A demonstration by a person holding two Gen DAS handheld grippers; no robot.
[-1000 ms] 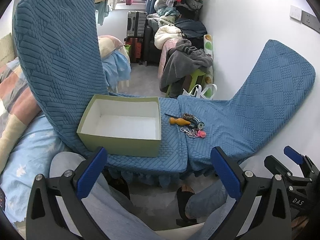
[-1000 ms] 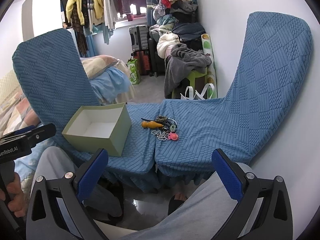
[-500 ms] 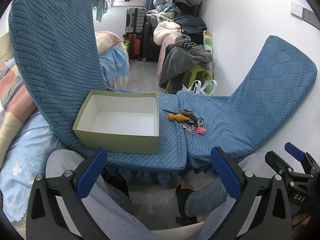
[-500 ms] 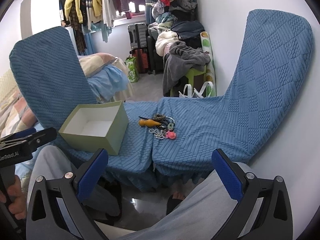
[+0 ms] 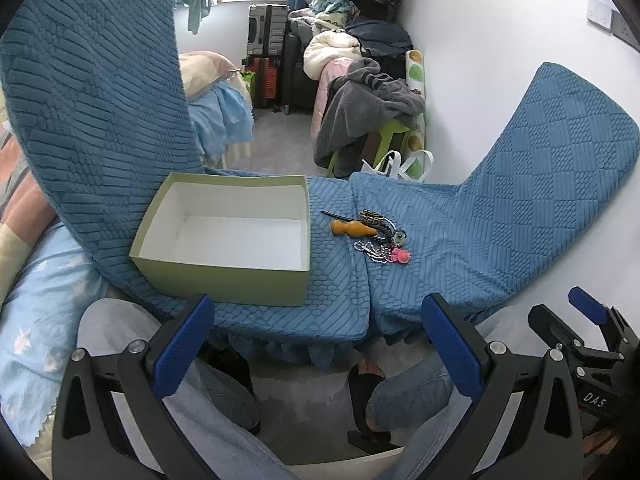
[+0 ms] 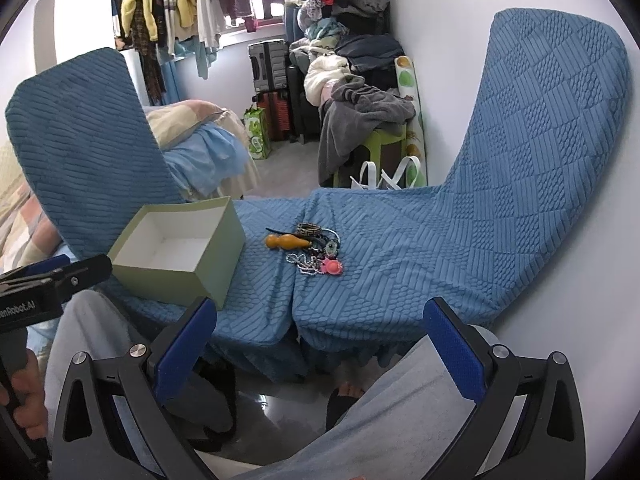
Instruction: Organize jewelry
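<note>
A small heap of jewelry [image 5: 374,236] [image 6: 312,250] lies on two blue-covered seats pushed together: an orange gourd-shaped piece [image 5: 352,229] [image 6: 287,242], a patterned band [image 5: 370,216], bead chains [image 5: 374,252] and a pink charm [image 5: 401,256] [image 6: 332,267]. To its left stands an empty green box [image 5: 224,278] [image 6: 218,240] with a white inside. My left gripper [image 5: 316,340] and right gripper [image 6: 320,338] are both open, held back over a person's lap, well short of the seats and holding nothing.
The blue seat backs [image 5: 88,92] [image 6: 540,120] rise on both sides. The other gripper [image 5: 588,344] [image 6: 52,284] shows in each view's corner. Behind are a bed [image 6: 204,140], a green stool with grey clothes [image 5: 372,108], suitcases [image 5: 266,36] and a white wall.
Both views have drifted slightly; the box and jewelry sit a little higher in the left wrist frame. Nothing was picked up and both grippers stayed open.
</note>
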